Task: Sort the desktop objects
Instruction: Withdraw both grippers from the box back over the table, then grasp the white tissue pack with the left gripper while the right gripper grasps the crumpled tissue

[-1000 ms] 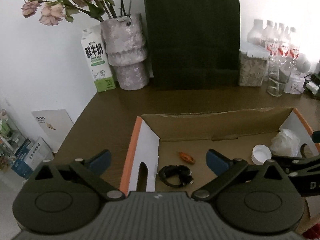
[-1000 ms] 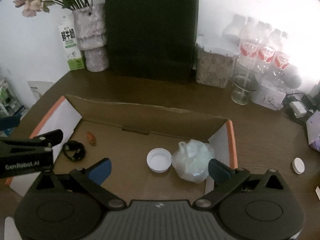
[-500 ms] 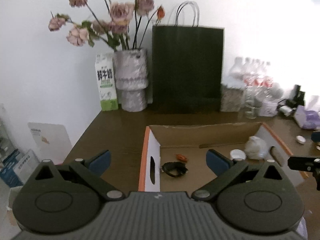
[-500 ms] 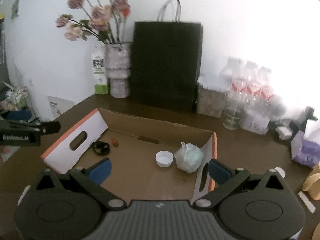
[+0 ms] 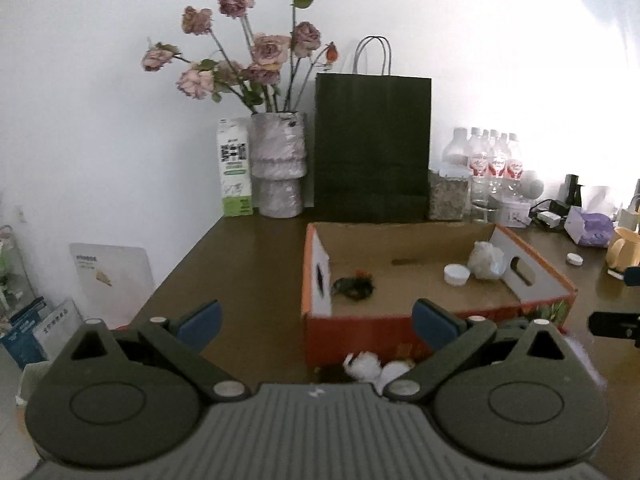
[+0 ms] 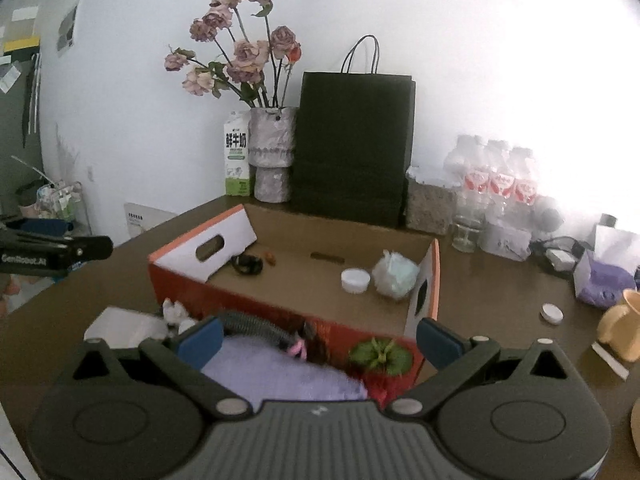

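Brown desk [image 5: 248, 264], left wrist view: left gripper [image 5: 316, 322] jaws wide apart, empty; cardboard box [image 5: 532, 280] holds sorted bottle cap [image 5: 456, 274]. Right wrist view: right gripper [image 6: 319, 338] spread, empty, above purple cloth [image 6: 280, 372]; recommend lowering squarely before closing.

Brown desk [image 5: 248, 256] against a white wall [image 5: 100, 120], bright glare at right

Matt cardboard box [image 5: 400, 240], dark wooden table [image 5: 248, 264], crinkled plastic bag [image 5: 485, 260].
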A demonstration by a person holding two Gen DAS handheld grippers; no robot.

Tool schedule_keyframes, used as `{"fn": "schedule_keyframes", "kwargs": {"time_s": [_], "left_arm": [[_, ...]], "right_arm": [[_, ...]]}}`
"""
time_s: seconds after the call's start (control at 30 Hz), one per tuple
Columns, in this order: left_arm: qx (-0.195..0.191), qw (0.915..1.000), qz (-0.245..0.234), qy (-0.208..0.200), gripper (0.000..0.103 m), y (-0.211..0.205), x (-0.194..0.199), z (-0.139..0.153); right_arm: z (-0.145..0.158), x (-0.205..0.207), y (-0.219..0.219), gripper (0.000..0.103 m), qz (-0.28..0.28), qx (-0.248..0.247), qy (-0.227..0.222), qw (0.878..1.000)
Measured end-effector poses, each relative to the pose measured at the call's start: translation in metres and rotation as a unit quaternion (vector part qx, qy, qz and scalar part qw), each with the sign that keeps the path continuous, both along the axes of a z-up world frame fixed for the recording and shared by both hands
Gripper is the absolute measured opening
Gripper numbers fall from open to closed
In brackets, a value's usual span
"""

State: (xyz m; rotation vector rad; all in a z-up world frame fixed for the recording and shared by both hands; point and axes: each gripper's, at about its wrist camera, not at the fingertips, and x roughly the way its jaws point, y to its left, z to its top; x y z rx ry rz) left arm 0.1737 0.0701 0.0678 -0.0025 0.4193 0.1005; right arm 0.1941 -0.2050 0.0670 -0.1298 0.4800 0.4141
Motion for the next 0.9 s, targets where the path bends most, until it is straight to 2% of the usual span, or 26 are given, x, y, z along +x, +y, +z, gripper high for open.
{"fn": "schedule_keyframes", "kwargs": {"time_s": [0.17, 0.33, 0.53, 0.9], "left_arm": [[-0.015, 0.9998, 0.015, 0.004, 0.103, 0.009, -0.02, -0.022], [-0.018, 0.9991, 0.038, 0.006, 0.103, 0.013, -0.038, -0.038], [-0.029, 0.9981, 0.044, 0.033, 0.103, 0.015, -0.049, -0.057], [-0.026, 0.9977, 0.038, 0.049, 0.103, 0.009, -0.043, -0.061]], "right_arm": [[-0.023, -0.025, -0.004, 0.103, -0.012, -0.021, -0.001, 1.0], [-0.044, -0.044, -0.013, 0.103, -0.025, 0.001, 0.018, 1.0], [-0.064, -0.055, -0.016, 0.103, -0.033, 0.011, 0.04, 0.999], [-0.075, -0.052, -0.004, 0.103, -0.026, 0.003, 0.058, 0.998]]}}
